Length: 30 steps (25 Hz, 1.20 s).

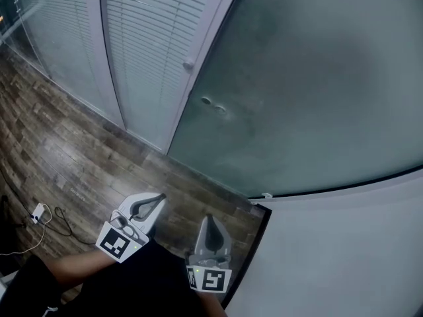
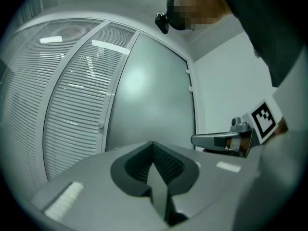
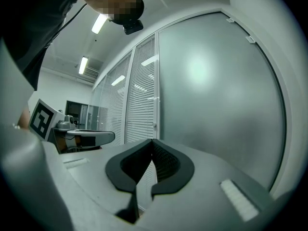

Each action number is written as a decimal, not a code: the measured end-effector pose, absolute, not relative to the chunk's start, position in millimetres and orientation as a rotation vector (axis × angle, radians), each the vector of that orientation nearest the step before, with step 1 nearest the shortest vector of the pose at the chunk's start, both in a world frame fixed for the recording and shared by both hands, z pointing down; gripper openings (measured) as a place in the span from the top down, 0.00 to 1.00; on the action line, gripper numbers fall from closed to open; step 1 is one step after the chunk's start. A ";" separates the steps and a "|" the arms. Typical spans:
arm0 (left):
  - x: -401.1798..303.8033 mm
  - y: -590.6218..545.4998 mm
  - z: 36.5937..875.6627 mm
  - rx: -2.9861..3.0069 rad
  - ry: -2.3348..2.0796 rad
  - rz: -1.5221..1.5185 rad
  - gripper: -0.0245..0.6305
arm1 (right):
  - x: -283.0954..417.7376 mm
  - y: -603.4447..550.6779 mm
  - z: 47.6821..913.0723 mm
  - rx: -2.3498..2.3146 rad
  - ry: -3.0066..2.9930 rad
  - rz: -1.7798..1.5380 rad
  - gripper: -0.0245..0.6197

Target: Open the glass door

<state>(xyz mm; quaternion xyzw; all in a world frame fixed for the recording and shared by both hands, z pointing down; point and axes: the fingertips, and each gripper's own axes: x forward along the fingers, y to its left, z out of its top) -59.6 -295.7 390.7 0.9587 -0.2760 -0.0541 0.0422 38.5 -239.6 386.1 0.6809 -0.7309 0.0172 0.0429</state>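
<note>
Short of the door [image 1: 310, 78], the left gripper [image 1: 158, 199] and right gripper [image 1: 209, 219] are both pressed together and empty, likely readied to push rather than grasp.

We see the glass door [image 1: 310, 78] as frosted, matt grey-green glass with a faint cloudy sheen. A small round fitting [image 1: 207, 100] near its left edge looks like metal, and the panels beside the door hold white slatted blinds [image 1: 149, 38] in smooth, pale painted frames [image 1: 107, 51]. The floor [image 1: 73, 150] looks to us like grainy wood planks with a slight gloss, and the wall [image 1: 344, 256] is smooth and matt. The left gripper [image 1: 158, 200] and the right gripper [image 1: 209, 220] both have matt grey plastic shells, with black ribbed pads [image 2: 168, 165] that look rubbery.
</note>
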 end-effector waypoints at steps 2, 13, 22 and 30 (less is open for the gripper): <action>-65.1 -306.2 394.6 2.929 -0.840 -0.159 0.97 | 31.7 -252.0 389.4 2.079 -2.232 0.050 0.96; -58.2 -344.8 415.8 2.898 -0.857 -0.159 0.97 | 40.3 -299.7 420.9 2.079 -2.235 0.082 0.96; -63.8 -376.9 416.3 2.844 -0.983 -0.154 0.97 | 56.3 -351.0 432.9 1.992 -2.283 0.109 0.94; -64.9 -393.9 410.8 2.787 -1.117 -0.171 0.96 | 83.3 -404.7 452.4 1.933 -2.299 0.165 0.87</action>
